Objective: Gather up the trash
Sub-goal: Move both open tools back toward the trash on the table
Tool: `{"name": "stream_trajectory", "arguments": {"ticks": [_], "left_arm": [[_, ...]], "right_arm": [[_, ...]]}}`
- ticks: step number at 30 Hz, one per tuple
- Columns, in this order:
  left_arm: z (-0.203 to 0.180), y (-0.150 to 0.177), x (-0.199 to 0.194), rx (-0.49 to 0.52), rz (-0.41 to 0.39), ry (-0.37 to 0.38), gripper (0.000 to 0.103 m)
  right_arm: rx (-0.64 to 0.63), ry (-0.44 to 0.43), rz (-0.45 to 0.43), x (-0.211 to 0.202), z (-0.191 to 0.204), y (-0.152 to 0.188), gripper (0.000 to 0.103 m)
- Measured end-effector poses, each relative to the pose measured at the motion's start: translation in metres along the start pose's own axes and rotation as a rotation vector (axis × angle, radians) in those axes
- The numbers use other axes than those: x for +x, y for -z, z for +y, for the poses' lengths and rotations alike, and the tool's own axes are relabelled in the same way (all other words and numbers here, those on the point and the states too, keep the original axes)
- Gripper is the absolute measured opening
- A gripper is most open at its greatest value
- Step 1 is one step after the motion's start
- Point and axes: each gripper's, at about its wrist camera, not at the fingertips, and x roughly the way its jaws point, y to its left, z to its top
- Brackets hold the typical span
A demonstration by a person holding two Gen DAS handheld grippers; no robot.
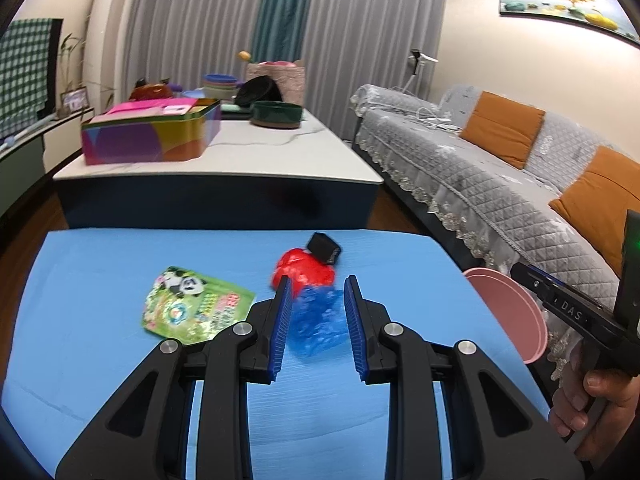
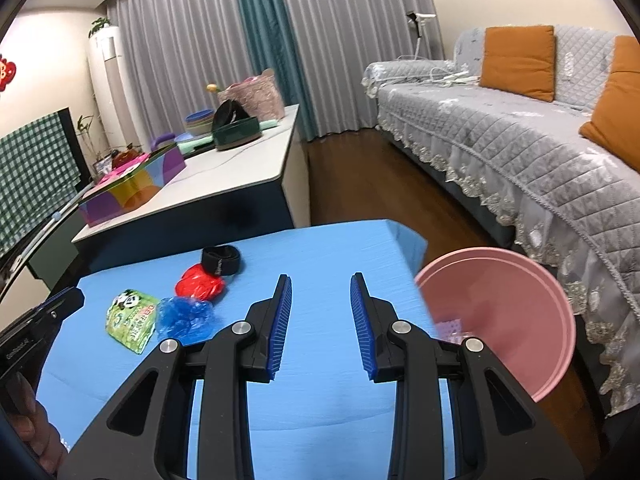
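On the blue table (image 1: 100,280) lie a crumpled blue wrapper (image 1: 318,322), a red wrapper (image 1: 302,268), a black band (image 1: 323,249) and a green panda snack packet (image 1: 192,306). My left gripper (image 1: 317,286) is open, its jaws on either side of the blue wrapper. My right gripper (image 2: 320,286) is open and empty over the bare blue table (image 2: 320,256), to the right of the blue wrapper (image 2: 184,316), red wrapper (image 2: 200,284), black band (image 2: 220,260) and panda packet (image 2: 130,320). A pink bin (image 2: 508,312) stands by the table's right edge, with something pale purple inside.
Beyond the blue table stands a white-topped coffee table (image 1: 280,152) with a colourful tin box (image 1: 152,134), bowls and a dark round container. A grey sofa (image 2: 520,128) with orange cushions runs along the right. The pink bin also shows in the left wrist view (image 1: 512,316).
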Motion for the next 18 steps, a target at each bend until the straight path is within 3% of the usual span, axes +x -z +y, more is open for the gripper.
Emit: {"name": "stream_trajectory", "arguments": {"ticks": [9, 17, 18], "left_arm": [[0.044, 0.003, 0.015, -0.095, 0.031, -0.1, 0.026], [0.081, 0.017, 0.036, -0.199, 0.095, -0.226, 0.026], [0.088, 0.018, 0.038, -0.217, 0.101, -0.245, 0.026]], "right_arm": [[-0.03, -0.088, 0.057, 0.031, 0.035, 0.008, 0.032], [-0.041, -0.197, 0.17, 0.068, 0.069, 0.03, 0.032], [-0.042, -0.204, 0.179, 0.071, 0.072, 0.032, 0.038]]}}
